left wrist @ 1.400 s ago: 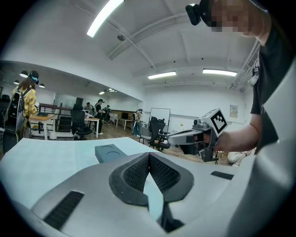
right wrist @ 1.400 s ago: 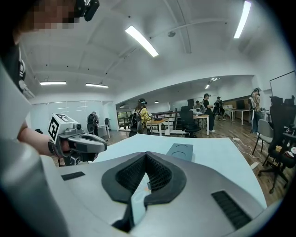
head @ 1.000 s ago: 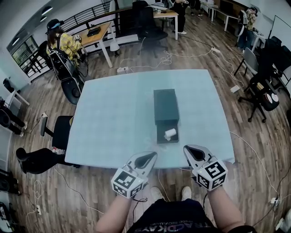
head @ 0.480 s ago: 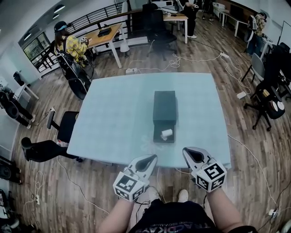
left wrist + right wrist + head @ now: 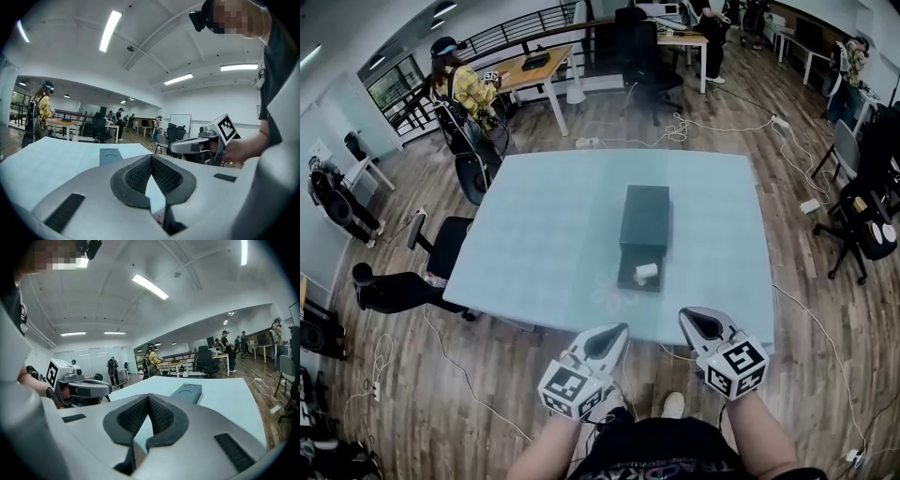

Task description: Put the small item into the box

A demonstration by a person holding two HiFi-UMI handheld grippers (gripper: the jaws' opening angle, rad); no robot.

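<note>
Dark green box (image 5: 645,217) sits mid-table (image 5: 534,244), long axis running straight away from you, open tray end toward you. Small white item (image 5: 646,271) lies in that open tray end and looks like a short roll lying crosswise. It appears to be inside the box already, so what's left is probably closing it; that's my guess only.

Both tools hang off the table's near edge, close to your body, over the floor (image 5: 487,394). Left tool (image 5: 615,330): jaws together, nothing between them. Right tool (image 5: 690,316): jaws together too, empty.

The item lies forward of both tools, between their lines: ahead-right of the left tool, ahead-left of the right tool. Neither is clearly nearer, so call it even. In the left gripper view the box (image 5: 111,155) shows ahead-left past the pads. In the right gripper view the box (image 5: 187,392) shows ahead-right.

Bare table between tools and box, nothing in the way; only the near edge to clear.

Around: black office chair (image 5: 441,251) at the table's left side, person in yellow checked shirt (image 5: 469,89) by a far desk, cables (image 5: 680,131) on the floor. All are well apart from the box.
</note>
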